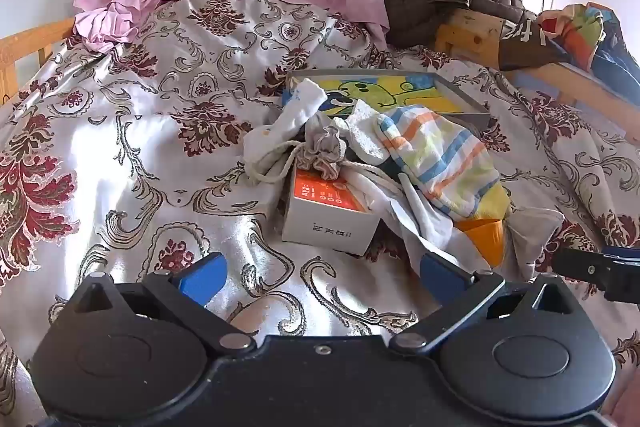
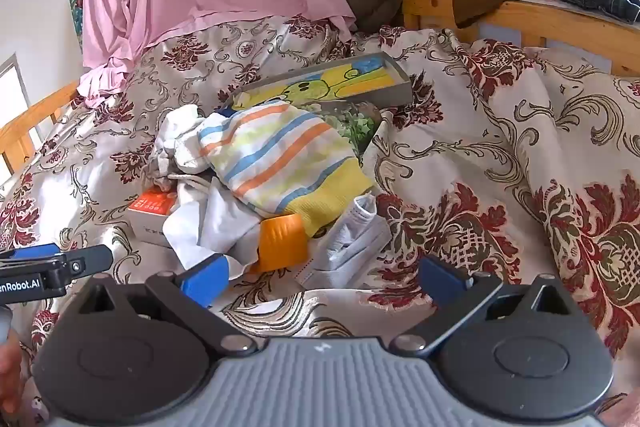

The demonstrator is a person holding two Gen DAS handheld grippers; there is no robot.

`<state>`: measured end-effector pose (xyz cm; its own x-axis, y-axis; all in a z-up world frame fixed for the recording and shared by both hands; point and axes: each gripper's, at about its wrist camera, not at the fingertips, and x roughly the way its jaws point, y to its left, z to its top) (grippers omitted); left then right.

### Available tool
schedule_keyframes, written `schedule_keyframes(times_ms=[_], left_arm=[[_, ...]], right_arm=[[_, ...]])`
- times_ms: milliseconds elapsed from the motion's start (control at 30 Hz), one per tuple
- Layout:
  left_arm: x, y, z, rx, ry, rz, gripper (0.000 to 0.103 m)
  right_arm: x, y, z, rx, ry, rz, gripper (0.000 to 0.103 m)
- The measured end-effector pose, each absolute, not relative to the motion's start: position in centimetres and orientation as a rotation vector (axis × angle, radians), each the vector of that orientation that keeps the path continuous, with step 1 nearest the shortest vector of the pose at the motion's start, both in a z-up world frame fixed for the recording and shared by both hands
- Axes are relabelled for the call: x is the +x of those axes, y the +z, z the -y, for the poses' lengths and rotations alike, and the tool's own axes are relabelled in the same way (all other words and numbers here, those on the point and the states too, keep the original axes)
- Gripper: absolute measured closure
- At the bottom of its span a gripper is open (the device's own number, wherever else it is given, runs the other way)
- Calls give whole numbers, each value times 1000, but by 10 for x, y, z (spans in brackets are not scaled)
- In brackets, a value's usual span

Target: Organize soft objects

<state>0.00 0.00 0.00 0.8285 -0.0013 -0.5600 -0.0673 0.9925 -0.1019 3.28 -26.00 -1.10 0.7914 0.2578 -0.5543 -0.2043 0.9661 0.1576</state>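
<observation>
Holding both tools low over the bed [image 1: 120, 155], we start with what is closest. Our left hand-held gripper [image 1: 320, 277] has its blue fingers spread wide and holds nothing. Our right hand-held gripper [image 2: 324, 281] is wide too, and also holds nothing.

Just in front of the right hand-held gripper lies a small grey-white cloth [image 2: 352, 247], and beside it, toward the left finger, an orange toe piece [image 2: 280, 241]. We think that orange bit is the end of the big striped sock [image 2: 276, 163], which lies a little farther out, on top of the pile.

Just ahead of the left hand-held gripper sits a small white box [image 1: 330, 215] with an orange top. A grey string bag [image 1: 324, 151] rests on its far edge, and a white sock [image 1: 298, 115] lies past that.

Farthest out is a flat picture box [image 2: 324, 83], partly under the pile.

To do this step well, we should pick one soft thing at a time. The striped sock looks easiest, since nothing lies on it. We should come down with a finger on each side of it, pinch only the sock, and lift slowly. The white cloth [image 2: 212, 223] under it may get caught and come up too, so we should watch for that.
</observation>
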Motion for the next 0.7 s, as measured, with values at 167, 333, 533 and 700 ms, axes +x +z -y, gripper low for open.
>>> schedule_keyframes(times_ms=[167,333,533,700], left_arm=[[0,0,0,-117,38,-588,1],[0,0,0,-113,40,-586,1],[0,0,0,-114,34,-586,1],[1,-1,11,-118,33,-591,1]], right_arm=[[33,-11,260,93,250,-609,0],[33,-11,260,93,249,-609,0],[33,-11,260,93,248,-609,0],[33,-11,260,93,248,-609,0]])
